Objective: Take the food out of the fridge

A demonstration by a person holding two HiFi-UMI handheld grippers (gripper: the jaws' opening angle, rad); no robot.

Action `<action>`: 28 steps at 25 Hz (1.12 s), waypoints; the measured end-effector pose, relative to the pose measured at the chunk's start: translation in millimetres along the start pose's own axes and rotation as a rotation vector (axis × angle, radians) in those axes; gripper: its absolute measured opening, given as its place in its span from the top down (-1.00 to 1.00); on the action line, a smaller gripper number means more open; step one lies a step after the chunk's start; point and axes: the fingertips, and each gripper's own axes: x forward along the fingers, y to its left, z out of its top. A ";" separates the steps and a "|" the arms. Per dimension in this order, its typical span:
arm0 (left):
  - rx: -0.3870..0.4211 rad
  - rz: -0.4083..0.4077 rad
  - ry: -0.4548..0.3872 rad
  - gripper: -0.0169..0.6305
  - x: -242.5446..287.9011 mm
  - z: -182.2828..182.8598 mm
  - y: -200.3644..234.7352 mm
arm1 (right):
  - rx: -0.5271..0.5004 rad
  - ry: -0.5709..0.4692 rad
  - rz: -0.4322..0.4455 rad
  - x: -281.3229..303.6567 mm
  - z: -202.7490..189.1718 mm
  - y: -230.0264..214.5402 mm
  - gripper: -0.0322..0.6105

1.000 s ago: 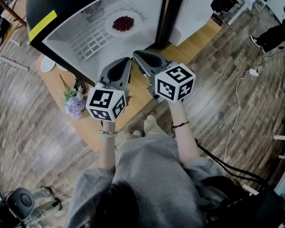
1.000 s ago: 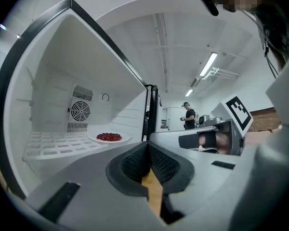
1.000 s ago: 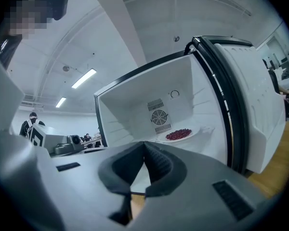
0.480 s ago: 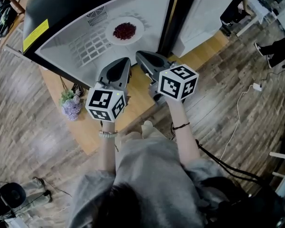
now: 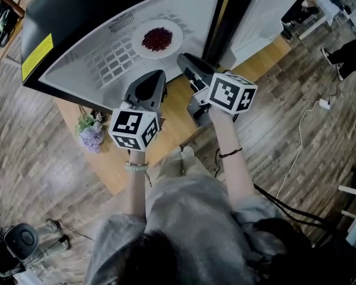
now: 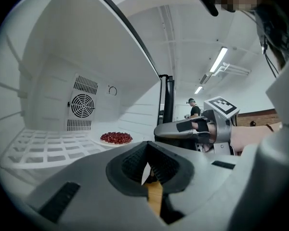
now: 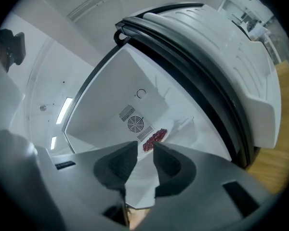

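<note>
Food not yet taken from the fridge

It is seen on a white plate, ahead of both tips and untouched. The left gripper is held level, jaws clenched on nothing. The right gripper is rolled sideways; its jaws have just been opening, nothing between them.

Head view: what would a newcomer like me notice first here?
The red food on a plate, alone on the white shelf of the open fridge. Next, nearer the person, the chequered cubes on the left gripper, which is shut, and the right gripper, whose jaws have just been opening with nothing between them.
</note>
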 end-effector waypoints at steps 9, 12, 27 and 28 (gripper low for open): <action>0.002 -0.016 0.015 0.92 11.0 -3.8 8.1 | 0.304 -0.051 -0.054 22.0 0.8 -28.4 0.38; 0.003 -0.010 0.015 0.92 13.7 -4.5 11.0 | 0.416 -0.070 -0.061 29.7 0.7 -37.8 0.37; -0.014 0.010 0.019 0.92 20.8 -9.1 18.2 | 0.613 -0.032 -0.018 53.3 -5.2 -40.4 0.66; -0.015 0.010 0.018 0.92 20.9 -9.3 17.9 | 0.622 -0.028 -0.017 53.9 -4.6 -39.5 0.74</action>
